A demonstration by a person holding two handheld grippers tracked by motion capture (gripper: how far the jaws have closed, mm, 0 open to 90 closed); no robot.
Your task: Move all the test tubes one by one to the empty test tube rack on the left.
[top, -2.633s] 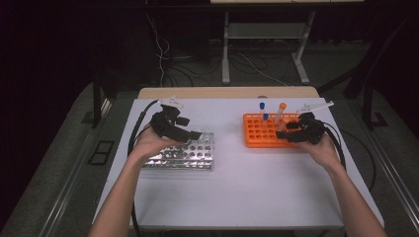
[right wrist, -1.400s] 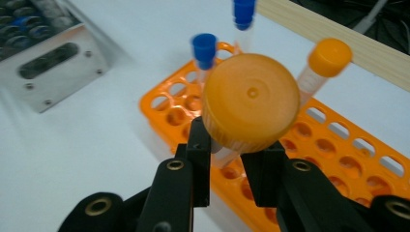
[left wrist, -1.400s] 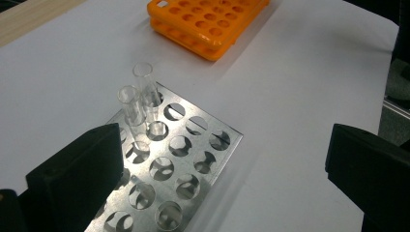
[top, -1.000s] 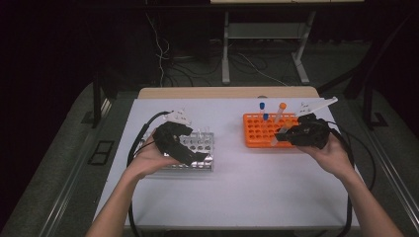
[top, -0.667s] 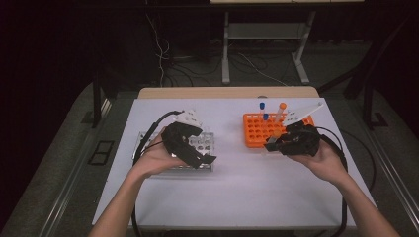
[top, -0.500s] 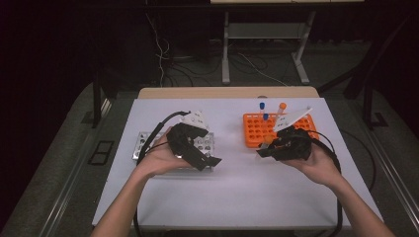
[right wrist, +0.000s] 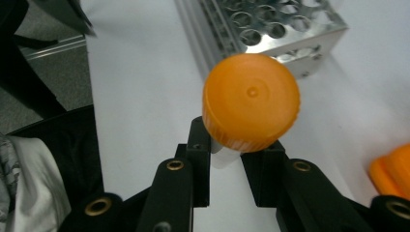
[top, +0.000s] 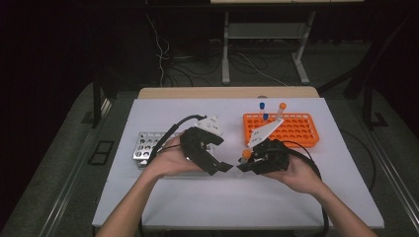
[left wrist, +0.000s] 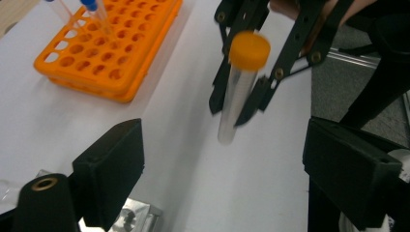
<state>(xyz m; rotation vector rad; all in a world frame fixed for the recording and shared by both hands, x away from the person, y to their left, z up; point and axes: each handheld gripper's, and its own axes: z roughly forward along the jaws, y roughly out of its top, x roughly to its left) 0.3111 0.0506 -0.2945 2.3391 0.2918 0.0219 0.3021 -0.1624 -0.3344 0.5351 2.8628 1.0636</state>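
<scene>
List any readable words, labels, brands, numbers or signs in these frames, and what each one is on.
None can be read.
Orange rack: no lettering shows in the high view or the left gripper view.
Metal rack: bare metal, no markings.
Orange cap of the tube held in the right gripper: a small moulded dot in the middle, no text.
Left gripper: plain black, no label.

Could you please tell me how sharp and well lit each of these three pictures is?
High view: the white table is evenly lit, the room behind dark, detail soft. Left gripper view: the orange-capped tube is slightly motion-blurred, and the near jaws are soft. Right gripper view: the orange cap is fairly sharp, the metal rack behind it is a little soft, with bright glare on the table.
</scene>
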